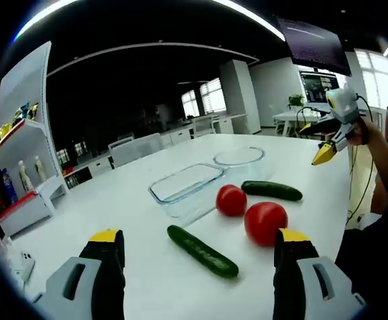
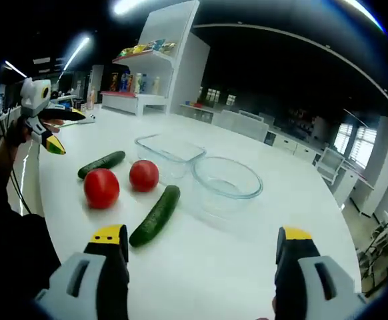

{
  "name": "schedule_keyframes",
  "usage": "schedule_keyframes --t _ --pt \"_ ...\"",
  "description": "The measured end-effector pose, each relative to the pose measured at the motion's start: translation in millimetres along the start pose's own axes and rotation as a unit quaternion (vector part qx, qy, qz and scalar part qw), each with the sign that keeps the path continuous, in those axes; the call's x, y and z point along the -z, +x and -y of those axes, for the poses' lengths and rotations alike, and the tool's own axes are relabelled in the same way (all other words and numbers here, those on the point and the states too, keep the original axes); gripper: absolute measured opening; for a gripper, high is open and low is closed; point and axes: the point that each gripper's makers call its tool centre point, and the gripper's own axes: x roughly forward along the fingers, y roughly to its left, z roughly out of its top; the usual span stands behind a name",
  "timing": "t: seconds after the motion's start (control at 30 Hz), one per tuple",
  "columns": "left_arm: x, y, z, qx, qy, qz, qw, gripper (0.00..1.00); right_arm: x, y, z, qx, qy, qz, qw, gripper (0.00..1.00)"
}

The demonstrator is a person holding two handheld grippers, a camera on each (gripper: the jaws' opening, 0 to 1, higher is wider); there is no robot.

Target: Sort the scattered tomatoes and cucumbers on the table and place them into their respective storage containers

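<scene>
The left gripper (image 1: 199, 248) is wide apart, holding nothing; a cucumber (image 1: 202, 251) lies between its fingers, two tomatoes (image 1: 265, 222) just past them. The right gripper (image 2: 201, 245) gapes over bare table (image 2: 247, 267), bowl (image 2: 227, 180) ahead, rectangular dish (image 2: 170, 149) beyond.

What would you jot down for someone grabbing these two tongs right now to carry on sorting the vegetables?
Left tongs: open, empty, above the table.
Right tongs: open, empty.
Two tomatoes and two cucumbers lie loose on the table, beside the containers.
Rectangular glass dish and round glass bowl: both empty.
Done: nothing sorted yet.
Left: all four pieces, tomatoes into one container, cucumbers into the other.
</scene>
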Motion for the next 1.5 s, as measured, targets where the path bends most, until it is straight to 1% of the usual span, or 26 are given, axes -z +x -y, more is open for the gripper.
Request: schedule_keyframes --t 0.2,0.57,0.7,0.97,1.13,1.37,1.5 --pt "-2.0 -1 -2.4 -0.005 0.0 0.002 1.0 0.92 -1.1 1 -1 -0.003 0.001 0.001 1.0 0.86" --pt "3.9 2 -1.9 -0.005 0.0 -0.006 1.0 0.91 -0.7 1 -2 -0.003 -0.005 -0.003 1.0 0.85" --pt "5.9 2 -5.1 -0.012 -0.003 -0.012 0.9999 0.9 -1.6 1 -2 -0.003 -0.004 -0.002 1.0 0.85" --pt "6.1 2 -6.0 -0.015 -0.002 -0.012 0.9998 0.9 -0.4 0 -2 -0.002 -0.008 -0.005 1.0 0.84" --pt "6.4 3 -6.0 -0.016 -0.004 -0.013 0.9998 0.9 -3.6 -1 -2 -0.002 -0.01 -0.002 0.9999 0.84" --pt "11.1 4 -7.1 -0.02 0.002 -0.022 0.9996 0.9 -3.5 -2 -4 -0.004 -0.012 -0.003 0.9999 0.84" --pt "11.5 4 -7.0 -0.02 -0.002 -0.021 0.9996 0.9 -3.4 -3 -3 -0.003 -0.011 -0.002 0.9999 0.84"
